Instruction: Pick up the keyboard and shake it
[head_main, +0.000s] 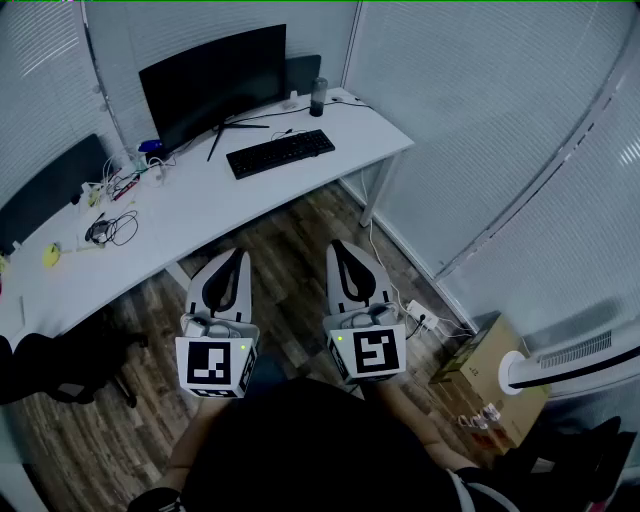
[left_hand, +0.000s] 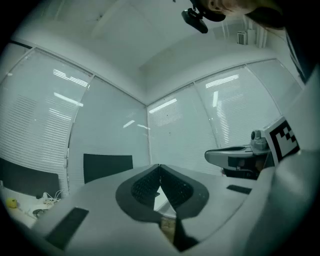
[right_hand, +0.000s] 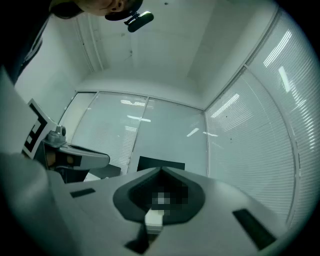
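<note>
On white desk (head_main: 220, 200), black keyboard (head_main: 281, 153), long axis along monitor (head_main: 212, 85)

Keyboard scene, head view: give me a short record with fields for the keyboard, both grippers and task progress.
keyboard: black, flat on the white desk, in front of the monitor, untouched
left gripper: shut, empty, over the floor short of the desk
right gripper: shut, empty, beside the left one
other items: dark bottle right of the monitor; cables on the desk's left part
task progress: keyboard not yet picked up
</note>
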